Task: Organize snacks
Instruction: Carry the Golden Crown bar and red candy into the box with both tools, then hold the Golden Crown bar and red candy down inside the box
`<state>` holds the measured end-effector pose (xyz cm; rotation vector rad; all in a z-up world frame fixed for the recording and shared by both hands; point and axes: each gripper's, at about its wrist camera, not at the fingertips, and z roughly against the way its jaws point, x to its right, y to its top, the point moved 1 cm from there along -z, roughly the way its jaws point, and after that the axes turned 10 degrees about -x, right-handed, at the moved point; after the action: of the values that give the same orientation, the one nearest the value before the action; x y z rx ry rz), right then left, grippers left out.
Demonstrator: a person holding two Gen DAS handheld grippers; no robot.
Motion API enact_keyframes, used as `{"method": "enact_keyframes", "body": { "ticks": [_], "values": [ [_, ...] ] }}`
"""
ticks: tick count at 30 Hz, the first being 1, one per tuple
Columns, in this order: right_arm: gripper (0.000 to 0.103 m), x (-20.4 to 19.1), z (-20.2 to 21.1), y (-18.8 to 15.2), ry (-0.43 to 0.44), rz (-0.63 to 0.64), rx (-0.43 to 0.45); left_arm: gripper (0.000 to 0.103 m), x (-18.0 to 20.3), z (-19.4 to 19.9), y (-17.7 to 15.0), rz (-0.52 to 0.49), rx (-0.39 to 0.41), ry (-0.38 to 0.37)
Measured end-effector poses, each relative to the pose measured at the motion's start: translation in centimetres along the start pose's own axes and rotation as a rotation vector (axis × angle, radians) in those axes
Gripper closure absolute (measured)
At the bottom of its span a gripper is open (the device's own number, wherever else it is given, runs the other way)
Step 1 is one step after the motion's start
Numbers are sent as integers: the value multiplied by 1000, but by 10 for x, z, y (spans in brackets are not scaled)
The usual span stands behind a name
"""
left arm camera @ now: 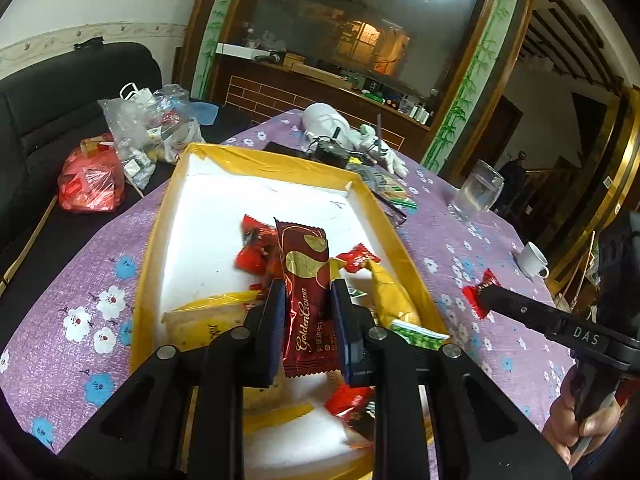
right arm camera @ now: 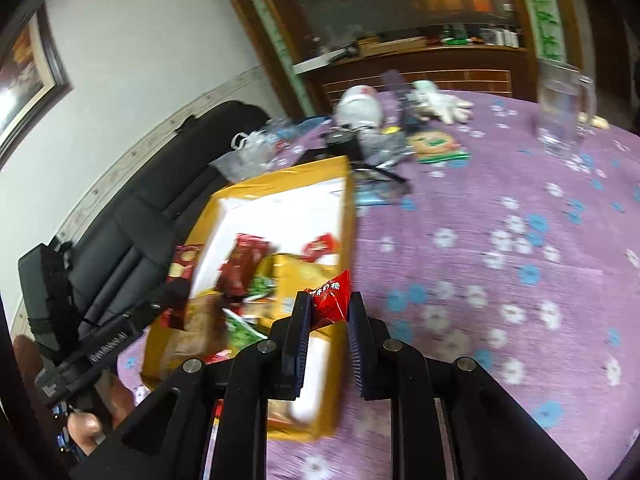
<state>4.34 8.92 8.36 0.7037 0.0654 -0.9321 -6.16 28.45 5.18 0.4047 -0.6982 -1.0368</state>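
Standing clamped in the left claw (left arm camera: 308, 300): the maroon wafer packet (left arm camera: 306, 280).

I see a shiny red foil wrapper (left arm camera: 306, 292) between matt black plastic fingers (left arm camera: 276, 328). The box (left arm camera: 280, 160) looks like cardboard with glossy yellow tape. The purple cloth (left arm camera: 60, 300) looks rough. The glass (left arm camera: 476, 192) is clear and smooth.

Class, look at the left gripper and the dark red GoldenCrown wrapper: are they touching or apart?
Touching. The left wrist view shows the left gripper closed on the GoldenCrown wrapper, both blue pads pressing its sides, above the yellow box.
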Motion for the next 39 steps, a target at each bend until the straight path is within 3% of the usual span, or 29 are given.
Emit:
{"method": "enact_keyframes", "body": {
  "ticks": [11, 22, 39],
  "values": [
    [85, -38, -36, -1, 46, 59, -56, 83, -20, -20, -9, 22, -54, 4],
    [85, -51, -60, -17, 61, 94, -78, 83, -1, -24, -13, -75, -53, 67],
    [85, -64, -72, -30, 55, 177, -93, 83, 4, -33, -12, -97, -93, 86]
  ]
}}
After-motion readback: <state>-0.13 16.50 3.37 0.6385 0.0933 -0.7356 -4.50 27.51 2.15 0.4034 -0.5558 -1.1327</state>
